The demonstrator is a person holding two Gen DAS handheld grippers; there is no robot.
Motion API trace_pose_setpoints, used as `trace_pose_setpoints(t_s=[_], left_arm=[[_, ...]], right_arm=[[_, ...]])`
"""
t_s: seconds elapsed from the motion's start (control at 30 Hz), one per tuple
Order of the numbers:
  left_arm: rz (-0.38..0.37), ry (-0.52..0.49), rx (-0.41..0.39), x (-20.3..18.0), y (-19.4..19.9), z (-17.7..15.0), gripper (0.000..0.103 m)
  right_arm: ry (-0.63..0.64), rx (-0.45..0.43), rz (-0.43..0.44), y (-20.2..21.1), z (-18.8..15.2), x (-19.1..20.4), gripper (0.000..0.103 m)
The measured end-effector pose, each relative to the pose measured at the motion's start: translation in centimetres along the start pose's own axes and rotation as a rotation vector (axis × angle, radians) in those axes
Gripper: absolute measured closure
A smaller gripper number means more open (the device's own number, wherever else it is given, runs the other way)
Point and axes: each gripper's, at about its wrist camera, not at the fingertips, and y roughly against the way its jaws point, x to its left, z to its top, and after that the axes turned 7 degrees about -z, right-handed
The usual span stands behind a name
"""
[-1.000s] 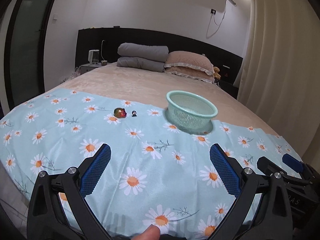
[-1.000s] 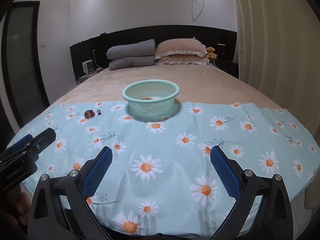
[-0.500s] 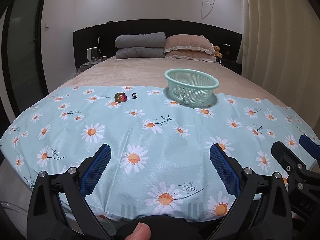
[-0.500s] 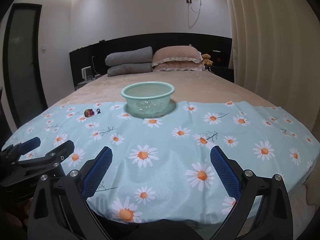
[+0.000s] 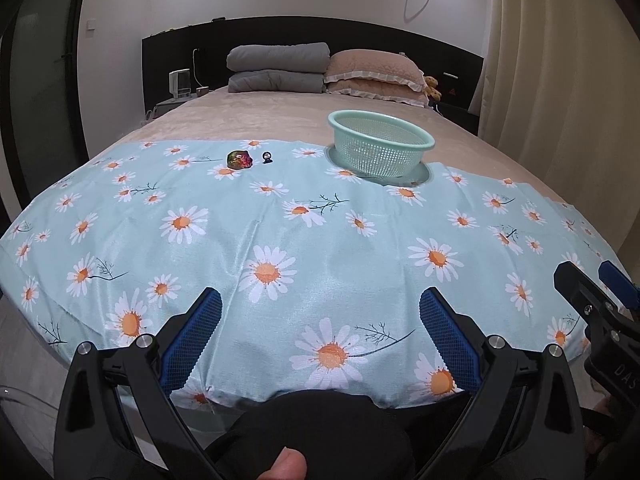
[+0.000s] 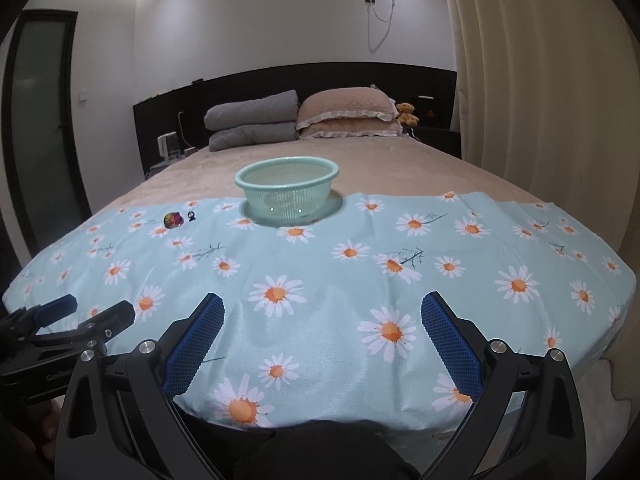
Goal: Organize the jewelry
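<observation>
A mint green mesh basket [image 5: 380,147] [image 6: 287,189] stands at the far edge of the daisy-print cloth [image 5: 320,240] [image 6: 340,272]. Left of it lie a multicoloured jewel piece [image 5: 239,159] [image 6: 173,219] and a small dark ring-like piece [image 5: 267,157] [image 6: 191,216]. My left gripper [image 5: 320,340] is open and empty near the cloth's front edge, far from the jewelry. My right gripper [image 6: 322,340] is open and empty, also at the front edge. Each gripper shows at the side of the other's view.
The cloth lies on a beige bed [image 5: 256,120]. Grey folded quilts [image 5: 276,68] and tan pillows [image 5: 376,76] lie against the black headboard. A curtain [image 6: 540,80] hangs to the right. A nightstand with a small appliance [image 5: 178,84] stands at the left.
Both grippers have drawn back from the bed and dropped lower, so the cloth's front edge now shows. The jewelry and basket have not moved.
</observation>
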Motion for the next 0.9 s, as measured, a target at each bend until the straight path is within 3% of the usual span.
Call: trace_pose_setpoints(t_s=[0.37,0.57,0.73,0.9], left_arm=[[-0.028,-0.022,0.017,0.0,0.3,-0.7,0.006],[-0.056,0.008,0.019,0.7,0.5,-0.8,0.006],[-0.090,0.055,0.081,1.8,-0.3,-0.1,0.006],[-0.112,-0.032,0.104,1.3,-1.7,2.2,0.006]], right_arm=[[-0.041,0.087,0.031,0.1,-2.0,-1.0,0.008],[-0.063,0.072,0.045,0.6,-2.2,-1.4,0.008],[-0.112,0.099,0.105,0.4,-1.5,-2.5,0.008],[-0.100,0.105,0.053,-1.3,0.7,-3.0,0.008]])
